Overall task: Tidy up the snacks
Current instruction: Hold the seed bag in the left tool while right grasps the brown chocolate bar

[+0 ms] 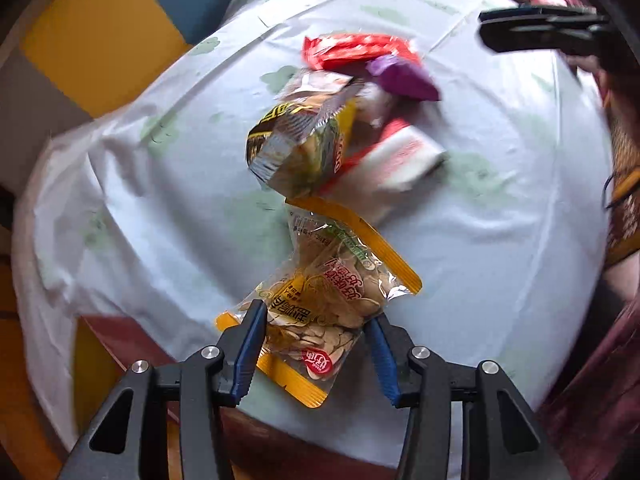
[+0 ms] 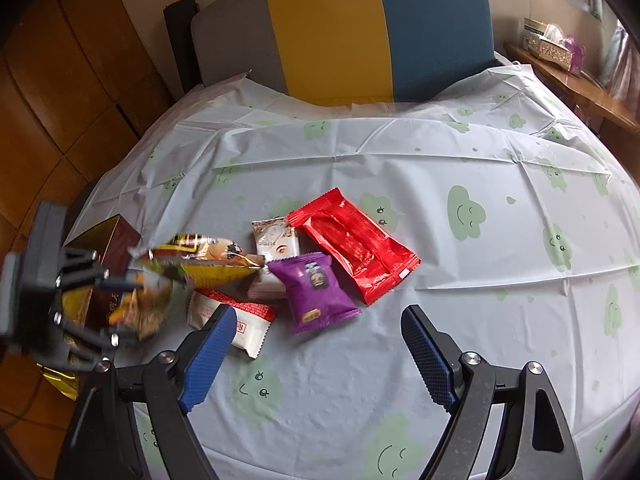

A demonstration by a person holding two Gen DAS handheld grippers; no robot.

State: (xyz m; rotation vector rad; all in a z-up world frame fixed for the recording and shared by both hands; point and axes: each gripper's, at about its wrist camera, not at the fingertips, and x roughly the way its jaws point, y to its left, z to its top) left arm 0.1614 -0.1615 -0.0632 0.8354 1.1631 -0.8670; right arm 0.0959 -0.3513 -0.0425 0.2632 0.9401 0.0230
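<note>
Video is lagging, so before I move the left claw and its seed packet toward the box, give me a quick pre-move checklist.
1. Left claw shut on seed packet: ok.
2. Packet lifted off the tablecloth: cannot tell.
3. Right claw open, holding nothing: ok.
4. Right claw apart from purple packet: ok.
5. Brown box in view at the table's edge: ok.
6. Room inside the box: cannot tell.

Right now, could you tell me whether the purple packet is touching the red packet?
Touching: the right wrist view shows the purple packet with its top corner lying against the red packet, no cloth visible between them.
</note>
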